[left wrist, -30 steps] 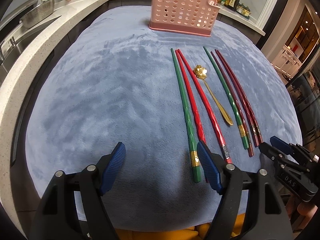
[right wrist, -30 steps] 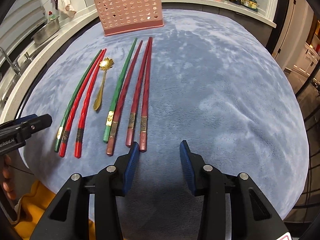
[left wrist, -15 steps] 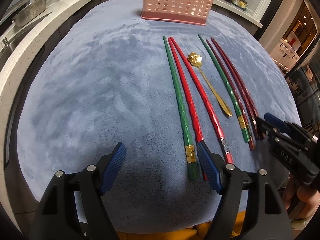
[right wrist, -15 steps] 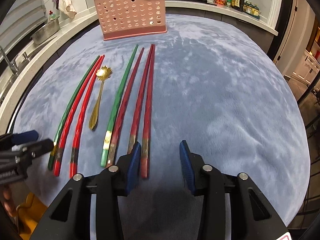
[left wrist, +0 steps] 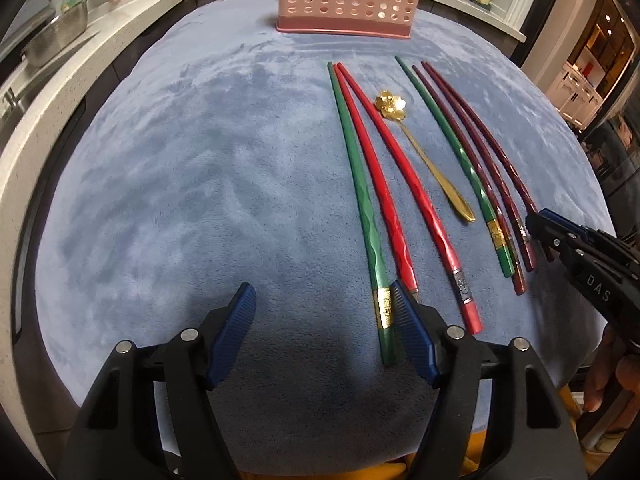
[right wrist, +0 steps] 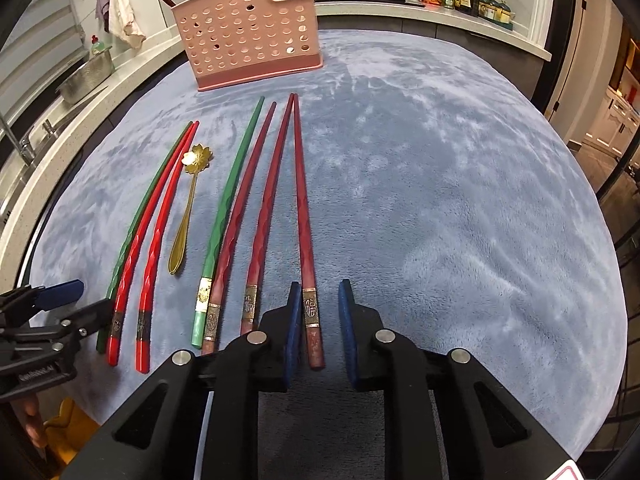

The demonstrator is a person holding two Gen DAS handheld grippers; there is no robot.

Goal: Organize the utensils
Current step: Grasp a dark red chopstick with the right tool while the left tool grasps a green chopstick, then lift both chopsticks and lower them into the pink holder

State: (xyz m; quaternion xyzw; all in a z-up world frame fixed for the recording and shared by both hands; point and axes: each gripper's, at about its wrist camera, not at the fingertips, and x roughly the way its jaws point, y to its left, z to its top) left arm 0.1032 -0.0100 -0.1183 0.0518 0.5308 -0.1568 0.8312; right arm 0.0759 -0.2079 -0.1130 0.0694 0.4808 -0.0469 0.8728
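My left gripper (left wrist: 322,332) hangs over the near edge of the desk (left wrist: 180,200), which is covered in a fuzzy blue-grey cloth. Its fingers (left wrist: 232,332) are spread wide and easing inward, with only bare cloth between them; the right-hand pad sits just beside the gold-banded butt of a green chopstick (left wrist: 362,208).

At the back stands a pink plastic utensil caddy (right wrist: 248,36), punched all over with round holes. A dark handle pokes out of its top left; I can't tell what else is in it.

The utensils lie in a row on the cloth, tips toward the caddy. From the left: that green chopstick, then two glossy bright red chopsticks (left wrist: 384,196) with faceted grips. Next a small gold spoon (right wrist: 188,204) with a flower-shaped bowl. Then another green chopstick (right wrist: 228,204), tight against a dark red one (right wrist: 244,204), another dark red one just beside it, and last a maroon chopstick (right wrist: 302,208) with a gold band near its butt.

My right gripper (right wrist: 318,320) is on that last one. Its fingers (right wrist: 294,320) are narrow and closing with the butt end between them, not quite pinching it.
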